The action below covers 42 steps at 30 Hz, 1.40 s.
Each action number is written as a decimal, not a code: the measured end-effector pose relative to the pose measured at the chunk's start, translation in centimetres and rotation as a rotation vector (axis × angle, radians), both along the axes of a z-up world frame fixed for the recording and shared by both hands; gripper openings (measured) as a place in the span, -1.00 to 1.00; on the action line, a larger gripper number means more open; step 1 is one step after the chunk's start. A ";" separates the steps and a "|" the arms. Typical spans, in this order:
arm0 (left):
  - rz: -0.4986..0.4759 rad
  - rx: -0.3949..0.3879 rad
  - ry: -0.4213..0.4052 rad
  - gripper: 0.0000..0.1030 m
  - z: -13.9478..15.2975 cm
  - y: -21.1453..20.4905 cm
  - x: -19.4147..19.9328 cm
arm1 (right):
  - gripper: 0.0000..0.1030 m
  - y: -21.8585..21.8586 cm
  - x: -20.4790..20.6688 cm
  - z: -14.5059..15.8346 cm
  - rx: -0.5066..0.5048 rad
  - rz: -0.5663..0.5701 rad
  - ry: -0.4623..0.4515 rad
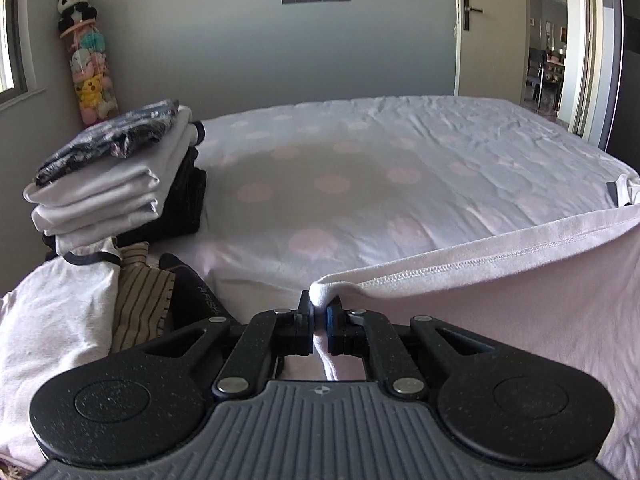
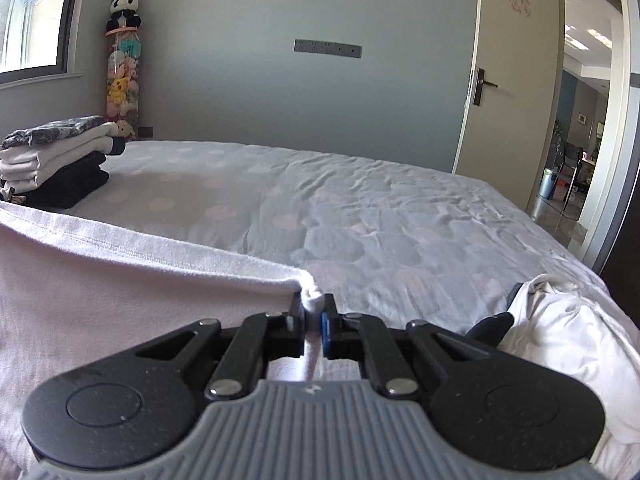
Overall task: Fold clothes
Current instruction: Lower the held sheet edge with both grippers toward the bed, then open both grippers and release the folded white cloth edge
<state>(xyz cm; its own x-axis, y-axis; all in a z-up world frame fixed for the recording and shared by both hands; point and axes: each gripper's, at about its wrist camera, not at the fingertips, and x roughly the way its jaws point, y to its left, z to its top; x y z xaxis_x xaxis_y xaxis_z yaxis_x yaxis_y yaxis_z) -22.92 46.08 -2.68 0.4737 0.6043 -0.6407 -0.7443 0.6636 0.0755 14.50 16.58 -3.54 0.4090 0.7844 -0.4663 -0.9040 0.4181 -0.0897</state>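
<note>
A pale pink garment [image 1: 500,280] hangs stretched between my two grippers above the near edge of the bed. My left gripper [image 1: 319,312] is shut on its left corner, where the hem bunches between the pads. In the right wrist view the same pink garment [image 2: 120,280] runs off to the left, and my right gripper [image 2: 312,312] is shut on its right corner. The hemmed top edge is taut, and the cloth drops below both grippers. What lies under the garment is hidden.
A stack of folded clothes [image 1: 120,184] sits at the bed's left side, with loose white and striped garments [image 1: 132,300] in front of it. A crumpled white garment [image 2: 560,340] lies at the bed's right corner. The dotted bedsheet [image 2: 360,208] spreads ahead. An open door [image 2: 516,80] stands at right.
</note>
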 end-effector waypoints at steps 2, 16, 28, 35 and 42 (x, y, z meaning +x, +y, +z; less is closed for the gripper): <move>0.006 -0.056 0.028 -0.87 -2.2 2.1 1.2 | -0.83 2.4 1.4 -1.9 -0.038 0.001 0.024; 0.039 -0.172 0.037 -0.83 -11.8 6.8 3.3 | -0.80 8.9 6.3 -11.7 -0.191 -0.063 0.189; 0.109 -0.125 -0.057 -0.62 -9.2 6.1 3.7 | -0.42 8.9 6.2 -9.9 -0.114 -0.183 0.224; 0.113 -0.118 -0.063 -0.62 -6.4 2.6 1.6 | -0.41 5.9 3.6 -8.2 -0.078 -0.190 0.278; 0.073 -0.161 -0.084 -0.62 -6.5 -3.0 -0.4 | -0.41 1.0 -0.6 -7.9 -0.065 -0.182 0.329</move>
